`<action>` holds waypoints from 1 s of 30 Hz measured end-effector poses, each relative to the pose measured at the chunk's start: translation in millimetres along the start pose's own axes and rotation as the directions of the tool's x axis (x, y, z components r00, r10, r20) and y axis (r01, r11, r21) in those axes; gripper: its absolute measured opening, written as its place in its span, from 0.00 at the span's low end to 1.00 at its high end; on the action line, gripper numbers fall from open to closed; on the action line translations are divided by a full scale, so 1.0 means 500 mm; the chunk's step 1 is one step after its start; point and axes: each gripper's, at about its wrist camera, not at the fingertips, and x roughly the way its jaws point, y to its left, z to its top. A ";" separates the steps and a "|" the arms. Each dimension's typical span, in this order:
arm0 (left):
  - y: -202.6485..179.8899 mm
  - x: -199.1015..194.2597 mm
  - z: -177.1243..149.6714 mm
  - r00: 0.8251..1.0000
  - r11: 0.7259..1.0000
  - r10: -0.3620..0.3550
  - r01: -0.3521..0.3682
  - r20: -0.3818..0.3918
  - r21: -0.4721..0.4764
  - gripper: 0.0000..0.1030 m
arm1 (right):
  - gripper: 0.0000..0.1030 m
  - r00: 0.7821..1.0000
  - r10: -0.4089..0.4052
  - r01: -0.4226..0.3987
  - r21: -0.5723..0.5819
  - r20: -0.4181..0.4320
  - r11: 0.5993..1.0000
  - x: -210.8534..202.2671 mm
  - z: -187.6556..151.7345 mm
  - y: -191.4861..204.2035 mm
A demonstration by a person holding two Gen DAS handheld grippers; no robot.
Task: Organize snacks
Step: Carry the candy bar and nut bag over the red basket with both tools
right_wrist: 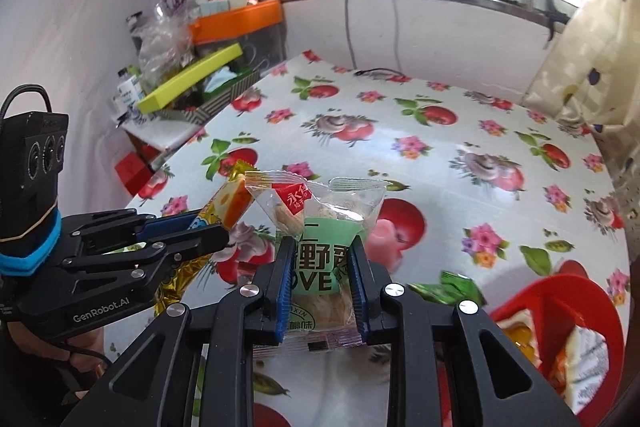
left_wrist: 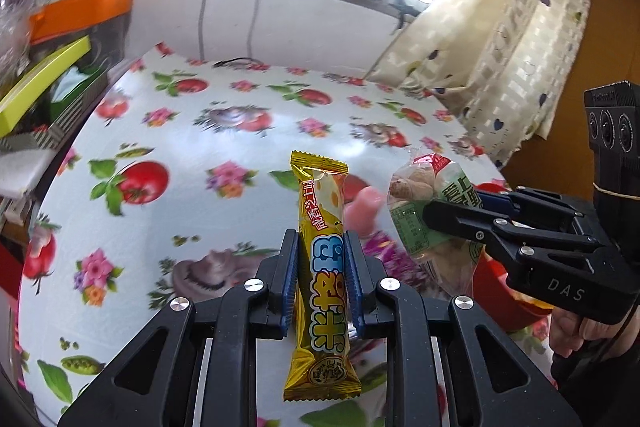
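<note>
left gripper (left_wrist: 322,279): jaws closed on the yellow snack bar (left_wrist: 321,267), gripped mid-length and held above the table (left_wrist: 224,131).
right gripper (right_wrist: 320,281): jaws closed on the clear pastry packet (right_wrist: 320,251), also off the table.
red basket (right_wrist: 560,291): near the table's right edge, already holding wrapped snacks.
green candy (right_wrist: 456,287): loose beside the basket.
risk: the two grippers sit close together and could knock; the glossy bar may slide through the pads.
</note>
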 end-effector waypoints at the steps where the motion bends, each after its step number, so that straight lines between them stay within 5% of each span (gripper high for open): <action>1: -0.013 0.002 0.003 1.000 1.000 -0.010 0.010 0.001 0.012 0.22 | 0.21 1.000 -0.005 0.005 0.008 0.005 1.000 -0.008 -0.003 -0.007; 30: -0.281 0.080 0.018 0.969 0.946 -0.227 0.243 -0.094 0.213 0.22 | 0.21 0.970 -0.237 0.220 0.211 0.057 0.952 -0.188 -0.102 -0.199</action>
